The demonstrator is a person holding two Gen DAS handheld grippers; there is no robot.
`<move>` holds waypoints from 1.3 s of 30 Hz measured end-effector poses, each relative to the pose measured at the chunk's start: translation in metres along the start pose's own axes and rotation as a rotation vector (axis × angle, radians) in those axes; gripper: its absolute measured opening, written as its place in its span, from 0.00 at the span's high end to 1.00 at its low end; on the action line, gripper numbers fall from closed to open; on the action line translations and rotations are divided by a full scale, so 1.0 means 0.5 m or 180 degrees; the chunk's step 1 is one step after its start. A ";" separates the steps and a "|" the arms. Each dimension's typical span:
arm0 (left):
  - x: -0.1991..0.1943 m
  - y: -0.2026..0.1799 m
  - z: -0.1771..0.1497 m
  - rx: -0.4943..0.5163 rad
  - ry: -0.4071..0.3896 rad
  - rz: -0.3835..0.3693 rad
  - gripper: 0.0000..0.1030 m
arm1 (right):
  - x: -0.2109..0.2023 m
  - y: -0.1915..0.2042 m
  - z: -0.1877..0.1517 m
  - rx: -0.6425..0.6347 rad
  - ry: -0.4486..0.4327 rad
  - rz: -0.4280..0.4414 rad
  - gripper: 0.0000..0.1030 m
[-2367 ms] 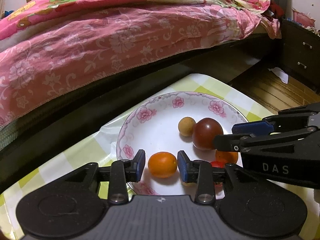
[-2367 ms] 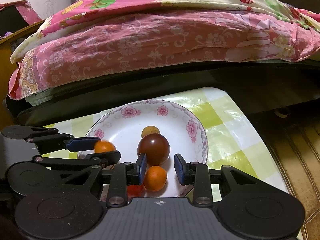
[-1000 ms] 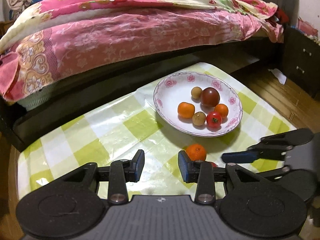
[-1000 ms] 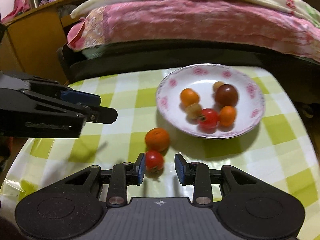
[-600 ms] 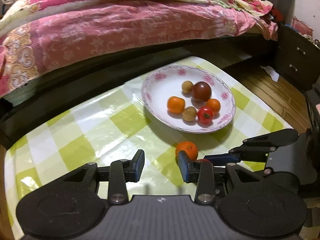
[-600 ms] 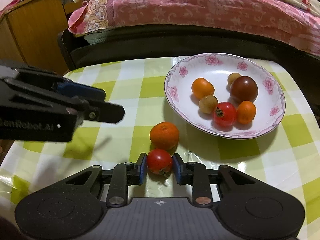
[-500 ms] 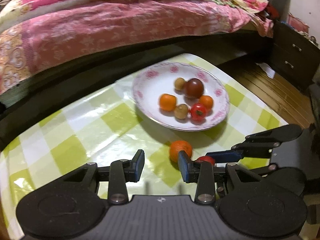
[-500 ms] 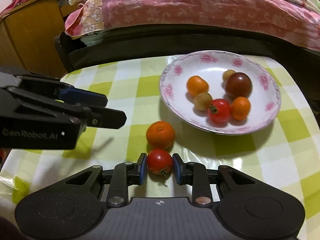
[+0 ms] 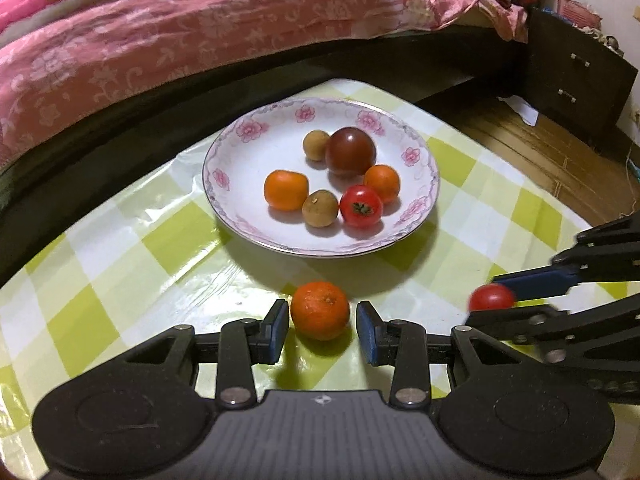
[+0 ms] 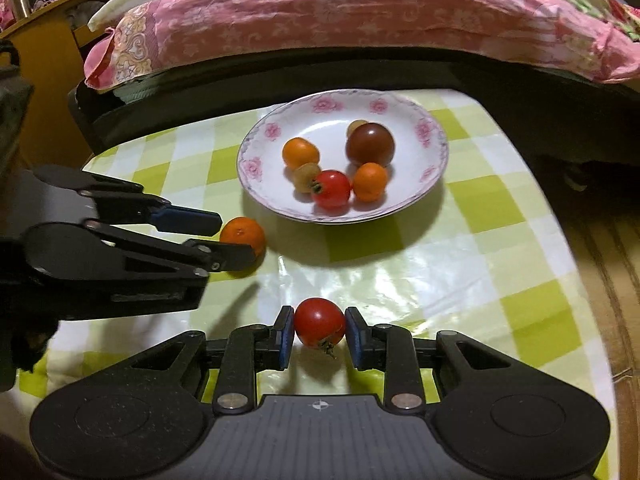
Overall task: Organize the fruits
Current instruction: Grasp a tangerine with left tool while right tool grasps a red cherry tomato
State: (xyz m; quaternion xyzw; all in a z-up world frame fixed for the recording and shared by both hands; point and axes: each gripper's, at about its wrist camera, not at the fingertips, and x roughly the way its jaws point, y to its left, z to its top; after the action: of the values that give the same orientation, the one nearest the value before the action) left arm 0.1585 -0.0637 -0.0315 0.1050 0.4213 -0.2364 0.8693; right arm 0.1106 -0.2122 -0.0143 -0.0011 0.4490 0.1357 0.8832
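Observation:
A floral white plate (image 9: 422,196) (image 10: 436,168) on the checked table holds several fruits: a dark tomato (image 9: 350,151), a red tomato (image 9: 361,211), oranges and small brown fruits. A loose orange (image 9: 320,310) (image 10: 243,235) lies on the cloth between the pads of my open left gripper (image 9: 322,326) (image 10: 218,238), with a small gap each side. My right gripper (image 10: 320,334) (image 9: 494,300) is shut on a small red tomato (image 10: 319,321) (image 9: 491,297) and holds it just above the cloth, right of the orange.
A bed with a pink floral quilt (image 9: 200,32) runs along the far side, its dark frame close behind the plate. A dark drawer unit (image 9: 580,76) stands at the right on wooden floor. A wooden cabinet (image 10: 44,92) stands at the left. The table edges lie near both sides.
My right gripper has closed on the small red tomato and carried it right, away from the orange. My left gripper has moved in so its open fingers flank the loose orange.

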 end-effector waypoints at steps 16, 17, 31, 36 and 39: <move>-0.005 -0.020 -0.014 0.0115 -0.0024 0.0044 0.60 | 0.034 -0.020 -0.008 -0.0079 -0.0035 -0.0113 0.77; -0.009 -0.021 -0.016 0.0111 -0.0011 0.0030 0.60 | 0.035 -0.020 -0.008 -0.0088 -0.0033 -0.0109 0.77; -0.031 -0.037 -0.074 0.0034 0.0061 0.0129 0.59 | 0.033 -0.016 -0.017 -0.0193 -0.0095 -0.0116 0.77; -0.034 -0.042 -0.081 0.0029 0.0023 0.0177 0.58 | 0.032 -0.017 -0.019 -0.0194 -0.0102 -0.0110 0.77; -0.033 -0.041 -0.078 -0.0003 0.0028 0.0171 0.58 | 0.031 -0.016 -0.019 -0.0190 -0.0094 -0.0111 0.76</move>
State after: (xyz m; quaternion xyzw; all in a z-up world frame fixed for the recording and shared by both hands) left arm 0.1128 -0.0610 -0.0426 0.1169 0.4222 -0.2123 0.8735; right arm 0.1135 -0.2173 -0.0334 -0.0334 0.4315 0.1337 0.8915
